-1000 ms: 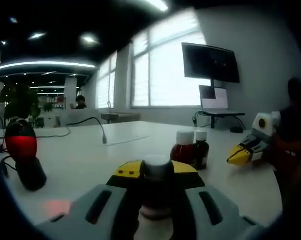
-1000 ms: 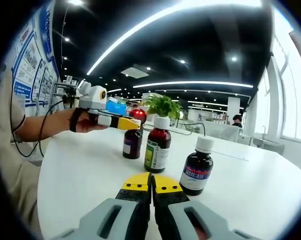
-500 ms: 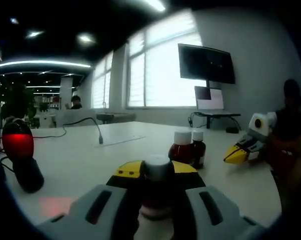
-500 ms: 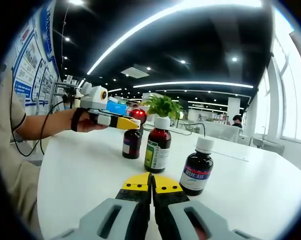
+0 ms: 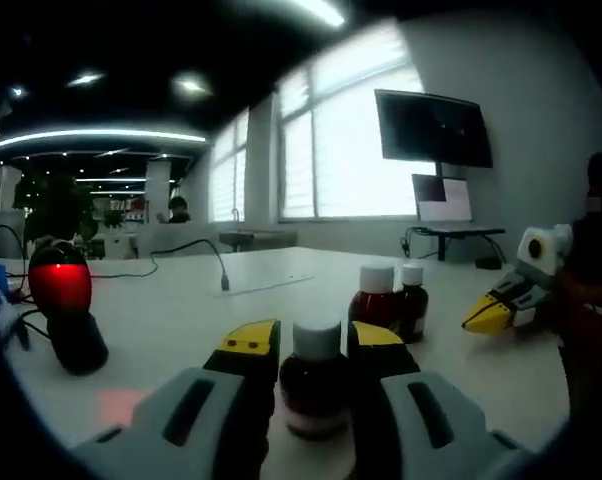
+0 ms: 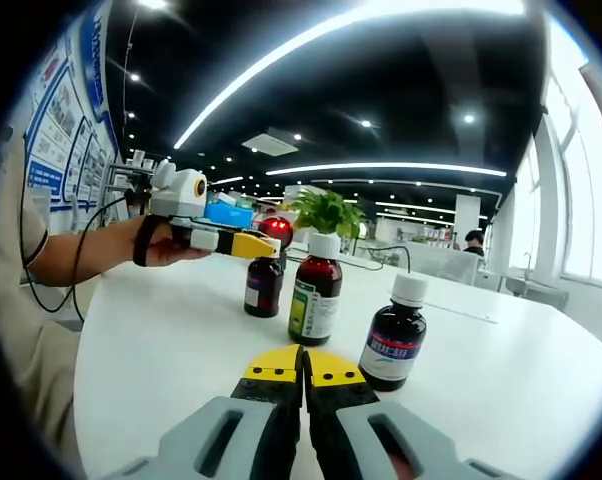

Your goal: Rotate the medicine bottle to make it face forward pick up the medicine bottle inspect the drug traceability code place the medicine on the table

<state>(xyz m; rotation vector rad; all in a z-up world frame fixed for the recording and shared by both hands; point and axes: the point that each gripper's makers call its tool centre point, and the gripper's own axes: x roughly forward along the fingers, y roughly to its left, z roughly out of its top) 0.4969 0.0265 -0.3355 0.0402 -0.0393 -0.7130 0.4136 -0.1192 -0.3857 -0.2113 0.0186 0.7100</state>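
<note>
The left tool [image 5: 314, 345] has a small dark bottle [image 5: 315, 385] with a white cap standing between its yellow-tipped jaws; gaps show on both sides, so the jaws stand open around it rather than clamped. In the right gripper view that same tool [image 6: 249, 245] hangs just over the bottle [image 6: 264, 286], held in a hand [image 6: 164, 248].

The right tool [image 6: 302, 366] has its jaws pressed together with nothing between them, low over the white counter [image 6: 161, 350]. In the left gripper view it [image 5: 493, 312] sits at the right.

Just beyond the right tool stand a tall bottle [image 6: 316, 295] with a green label and, nearer and to the right, a short bottle [image 6: 393, 338] with a blue and red label. Behind them are a plant [image 6: 325, 210] and a scanner [image 5: 66, 312] glowing red at the far left.
</note>
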